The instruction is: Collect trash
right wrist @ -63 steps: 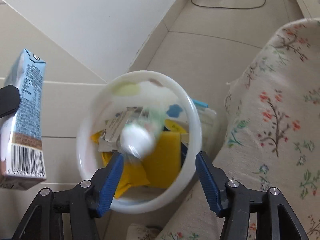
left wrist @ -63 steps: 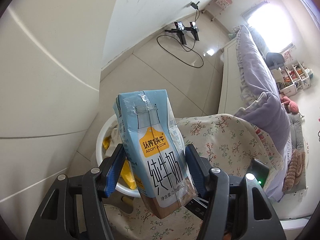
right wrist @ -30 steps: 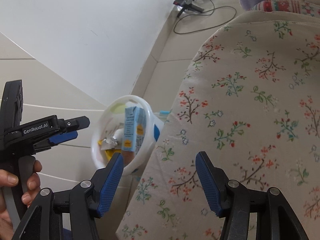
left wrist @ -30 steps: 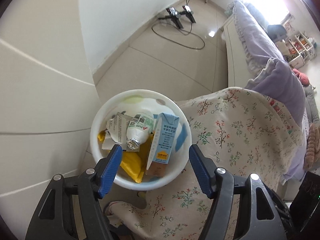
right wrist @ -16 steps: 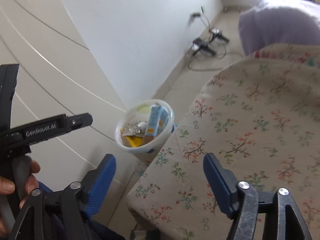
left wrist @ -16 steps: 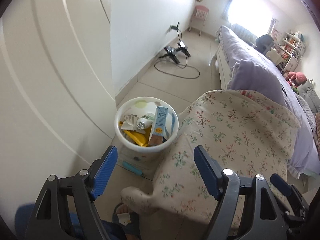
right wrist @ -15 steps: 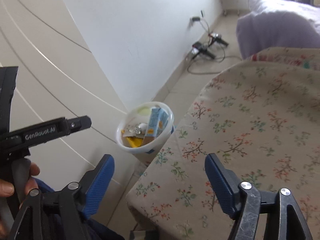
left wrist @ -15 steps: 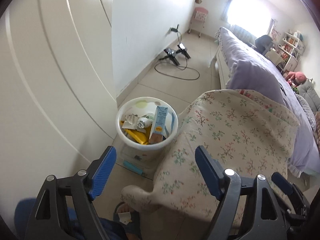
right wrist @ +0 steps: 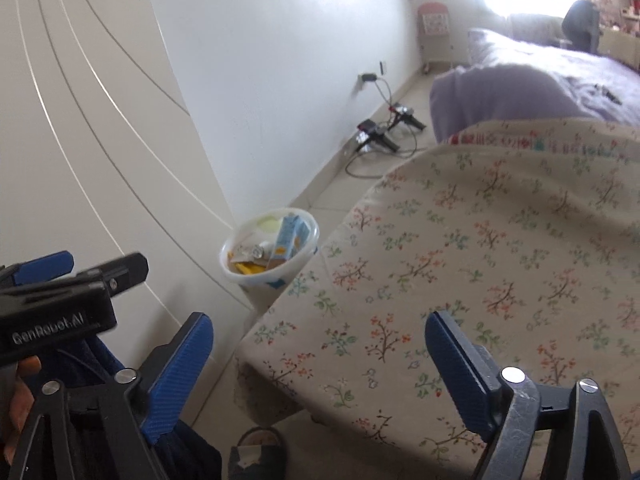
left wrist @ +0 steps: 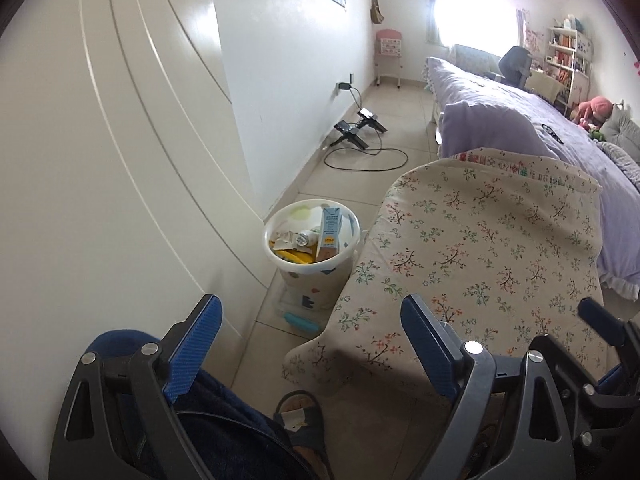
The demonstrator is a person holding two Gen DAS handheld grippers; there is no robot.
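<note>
bin: white trash bin (left wrist: 312, 258) on the tile floor, around 12 o'clock from the left gripper, squeezed between the white cabinet doors (left wrist: 120, 160) and the floral-covered surface. same bin (right wrist: 269, 252) shows in the right wrist view at roughly 11 o'clock, a bit blurry.
milk carton: blue milk carton (left wrist: 330, 232) standing tilted inside the bin, top poking above the rim, on the 3 o'clock side of the bin. also seen from the right cam (right wrist: 289, 240).
other trash: small bottle (left wrist: 306, 237), crumpled wrapper (left wrist: 285, 238) and yellow packaging (left wrist: 294, 257) lying in the bin at 9 o'clock of the carton.
left gripper: left gripper (left wrist: 310, 344) is spread wide and still opening, nothing between the blue pads, just floor and the cloth edge behind. well apart from the bin.
right gripper: right gripper (right wrist: 318, 364) also wide and opening, nothing in it, sitting over the floral cloth. in its view the left gripper's black body sits at 9 o'clock.
cloth: floral cloth (left wrist: 480, 248) draped over something at 2 o'clock of the bin, its edge just beside the bin rim.
floor stuff: teal object (left wrist: 300, 322) on the tiles at 6 o'clock of the bin; black stands with a looped cable (left wrist: 360, 132) further along the wall at 12 o'clock.
person: sandalled foot (left wrist: 302, 420) and dark blue trouser leg (left wrist: 224, 432) at 6 o'clock in the left view.
bed: purple bedding (left wrist: 520, 120) at 1 o'clock past the cloth.
</note>
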